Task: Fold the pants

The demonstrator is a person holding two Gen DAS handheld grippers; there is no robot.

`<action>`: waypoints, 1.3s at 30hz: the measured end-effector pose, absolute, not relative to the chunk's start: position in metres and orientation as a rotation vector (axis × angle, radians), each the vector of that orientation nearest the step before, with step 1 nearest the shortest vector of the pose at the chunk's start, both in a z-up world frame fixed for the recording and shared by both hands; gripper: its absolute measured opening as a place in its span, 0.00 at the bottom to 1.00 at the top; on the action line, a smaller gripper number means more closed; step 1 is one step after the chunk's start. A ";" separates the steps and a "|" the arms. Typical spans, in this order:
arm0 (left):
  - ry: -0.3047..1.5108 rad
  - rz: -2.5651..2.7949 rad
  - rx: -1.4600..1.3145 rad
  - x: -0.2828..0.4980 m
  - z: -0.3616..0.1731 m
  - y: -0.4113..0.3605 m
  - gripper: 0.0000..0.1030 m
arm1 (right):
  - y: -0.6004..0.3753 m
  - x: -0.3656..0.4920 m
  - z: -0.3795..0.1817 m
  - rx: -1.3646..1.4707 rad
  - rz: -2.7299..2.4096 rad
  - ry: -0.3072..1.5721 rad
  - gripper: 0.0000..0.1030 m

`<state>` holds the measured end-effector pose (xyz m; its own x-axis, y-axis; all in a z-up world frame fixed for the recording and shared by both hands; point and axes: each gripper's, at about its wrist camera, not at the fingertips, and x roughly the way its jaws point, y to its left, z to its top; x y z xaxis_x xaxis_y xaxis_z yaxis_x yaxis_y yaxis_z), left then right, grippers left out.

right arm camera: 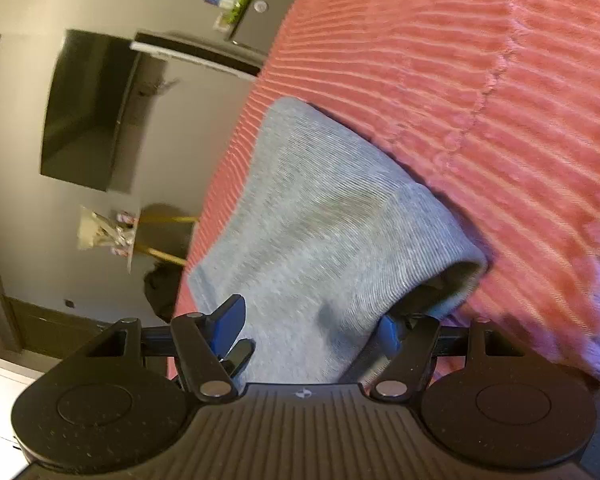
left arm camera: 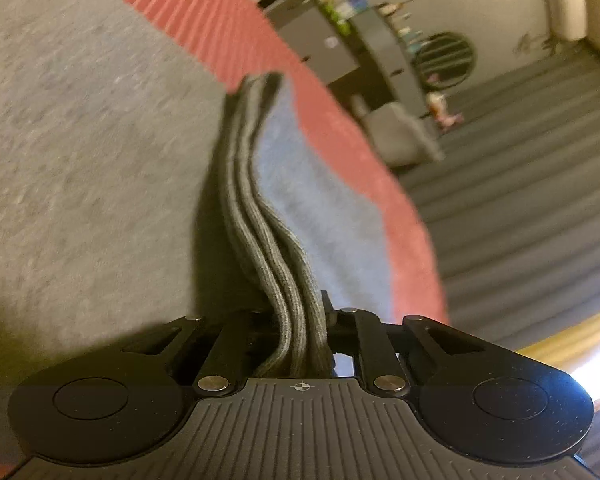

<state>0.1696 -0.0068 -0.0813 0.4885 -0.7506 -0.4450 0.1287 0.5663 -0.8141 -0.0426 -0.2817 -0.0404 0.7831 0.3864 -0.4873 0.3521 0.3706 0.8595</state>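
Here the left gripper (left arm camera: 300,320) has its jaws pinched tight on the ribbed waistband (left arm camera: 256,208) of the grey pants (left arm camera: 320,216), which lie on the red ribbed bedspread (left arm camera: 340,120) near its edge toward the room. To the right, the right gripper (right arm camera: 308,328) stands with jaws wide, the pants' (right arm camera: 320,220) grey cloth between its blue pads (right arm camera: 230,320) but apparently not yet pinched. The step looks like taking hold for a fold, so next the right jaws should close on the cloth before both grippers lift together across the bedspread (right arm camera: 480,80).
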 end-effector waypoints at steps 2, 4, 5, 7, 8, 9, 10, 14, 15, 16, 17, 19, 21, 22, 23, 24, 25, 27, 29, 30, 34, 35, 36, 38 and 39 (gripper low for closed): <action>0.888 -0.619 -0.806 0.169 -0.081 -0.006 0.13 | -0.277 -0.037 -0.041 1.200 0.008 0.732 0.67; 0.890 -0.603 -0.816 0.169 -0.083 -0.002 0.12 | -0.273 -0.032 -0.041 1.180 -0.016 0.731 0.67; 0.890 -0.597 -0.828 0.169 -0.084 0.000 0.12 | -0.272 -0.031 -0.040 1.170 -0.041 0.724 0.67; 0.880 -0.591 -0.842 0.169 -0.081 0.005 0.12 | -0.272 -0.033 -0.037 1.134 -0.125 0.699 0.66; 0.875 -0.591 -0.843 0.168 -0.080 0.007 0.12 | -0.272 -0.035 -0.035 1.103 -0.185 0.687 0.63; 0.874 -0.590 -0.843 0.166 -0.079 0.009 0.12 | -0.272 -0.036 -0.032 1.071 -0.229 0.682 0.51; 0.877 -0.585 -0.839 0.164 -0.077 0.011 0.12 | -0.272 -0.037 -0.030 1.047 -0.267 0.700 0.37; 0.906 -0.541 -0.790 0.161 -0.078 0.014 0.12 | -0.262 -0.033 -0.022 0.950 -0.307 0.757 0.30; 0.908 -0.535 -0.780 0.160 -0.077 0.014 0.12 | -0.260 -0.032 -0.020 0.909 -0.309 0.770 0.30; 0.907 -0.527 -0.766 0.159 -0.076 0.014 0.12 | -0.256 -0.030 -0.017 0.872 -0.310 0.778 0.30; 0.898 -0.527 -0.754 0.158 -0.074 0.014 0.12 | -0.254 -0.029 -0.015 0.838 -0.308 0.785 0.30; 0.868 -0.539 -0.737 0.155 -0.067 0.012 0.12 | -0.251 -0.030 -0.011 0.814 -0.304 0.794 0.30; 0.819 -0.566 -0.729 0.151 -0.059 0.012 0.12 | -0.253 -0.033 -0.010 0.811 -0.297 0.794 0.30; 0.782 -0.584 -0.722 0.148 -0.054 0.013 0.12 | -0.254 -0.034 -0.009 0.815 -0.289 0.792 0.31; 0.749 -0.603 -0.713 0.145 -0.051 0.013 0.12 | -0.256 -0.034 -0.010 0.820 -0.282 0.791 0.31; 0.708 -0.625 -0.695 0.140 -0.046 0.013 0.12 | -0.257 -0.033 -0.011 0.823 -0.278 0.790 0.31; 0.670 -0.644 -0.665 0.136 -0.041 0.013 0.12 | -0.258 -0.033 -0.012 0.824 -0.270 0.793 0.31; 0.683 -0.613 -0.591 0.138 -0.037 0.006 0.12 | -0.258 -0.032 -0.015 0.811 -0.258 0.810 0.31; 0.789 -0.512 -0.546 0.147 -0.047 0.002 0.13 | -0.254 -0.028 -0.016 0.784 -0.257 0.840 0.33; 0.847 -0.463 -0.531 0.152 -0.053 0.001 0.13 | -0.252 -0.027 -0.016 0.774 -0.254 0.859 0.36; 0.887 -0.446 -0.570 0.159 -0.056 0.006 0.19 | -0.248 -0.025 -0.008 0.748 -0.155 0.935 0.57; 0.870 -0.438 -0.575 0.159 -0.054 0.008 0.21 | -0.247 -0.029 -0.002 0.745 -0.097 0.915 0.57; 0.850 -0.421 -0.579 0.159 -0.053 0.011 0.24 | -0.246 -0.031 0.003 0.737 -0.051 0.898 0.57; 0.843 -0.394 -0.594 0.163 -0.054 0.015 0.30 | -0.243 -0.036 0.016 0.699 0.018 0.836 0.57; 0.849 -0.388 -0.615 0.166 -0.055 0.017 0.31 | -0.241 -0.036 0.021 0.672 0.025 0.808 0.57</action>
